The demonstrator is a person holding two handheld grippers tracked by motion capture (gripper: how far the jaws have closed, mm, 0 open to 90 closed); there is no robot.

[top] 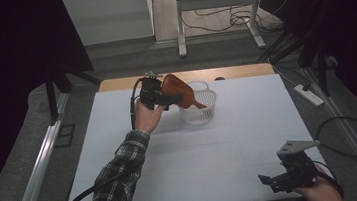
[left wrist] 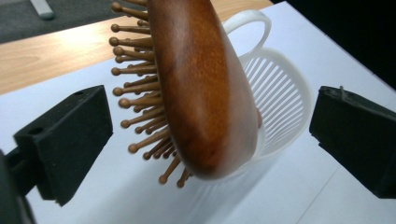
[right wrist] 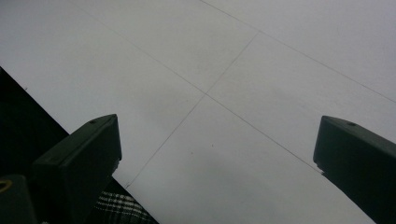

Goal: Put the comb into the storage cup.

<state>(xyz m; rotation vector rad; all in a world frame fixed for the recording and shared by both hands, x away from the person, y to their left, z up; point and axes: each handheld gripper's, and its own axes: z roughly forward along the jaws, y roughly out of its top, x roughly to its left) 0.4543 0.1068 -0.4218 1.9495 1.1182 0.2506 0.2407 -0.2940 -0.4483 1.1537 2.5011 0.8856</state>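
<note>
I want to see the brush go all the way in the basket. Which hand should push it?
Probably left: the left gripper is open right around the hairbrush leaning in the white basket. The right gripper sits far off.

No text, label, brand, number or sign can be read anywhere in these views. The wooden hairbrush (left wrist: 201, 88), the white basket (left wrist: 280, 93) and the white table surface (right wrist: 233, 70) carry no legible markings.

The left gripper (top: 179, 99) is held up far out, its fingers (left wrist: 65, 140) wide apart. The right gripper (top: 270, 180) rests low and near, fingers (right wrist: 79, 163) apart too.
</note>
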